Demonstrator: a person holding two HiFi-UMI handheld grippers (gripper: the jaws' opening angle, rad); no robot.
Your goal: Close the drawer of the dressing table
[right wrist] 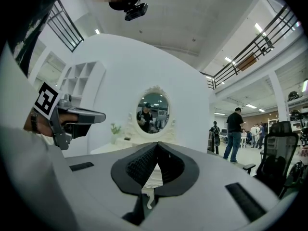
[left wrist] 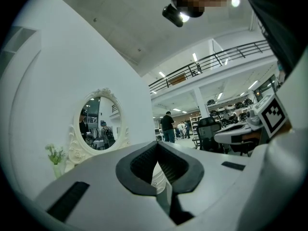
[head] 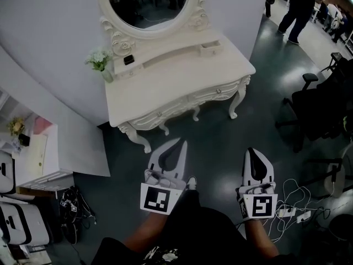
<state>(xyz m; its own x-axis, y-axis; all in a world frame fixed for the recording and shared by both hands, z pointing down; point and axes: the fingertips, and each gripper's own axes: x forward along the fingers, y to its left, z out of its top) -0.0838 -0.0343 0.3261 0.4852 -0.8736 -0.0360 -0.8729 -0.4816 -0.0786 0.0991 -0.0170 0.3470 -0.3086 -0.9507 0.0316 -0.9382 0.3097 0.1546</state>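
The white dressing table [head: 176, 87] stands against the wall under its oval mirror [head: 149, 4]. On its raised back shelf a small drawer [head: 210, 48] at the right end sticks out a little. The two front drawers, each with a knob [head: 219, 91], look flush. Both grippers hover over the dark floor in front of the table, apart from it and pointing at it. My left gripper [head: 179, 143] is shut and empty, its tips [left wrist: 157, 143] meeting. My right gripper [head: 252, 151] is also shut with nothing held [right wrist: 156, 145]. The mirror [right wrist: 153, 112] shows ahead of it.
A vase of flowers [head: 102, 62] and a small black thing [head: 128, 60] sit on the table's left. A black office chair [head: 320, 109] stands right, cables and a power strip [head: 289, 211] lie near my right gripper. A white shelf unit [head: 38, 153] is left. A person [head: 298, 10] walks beyond.
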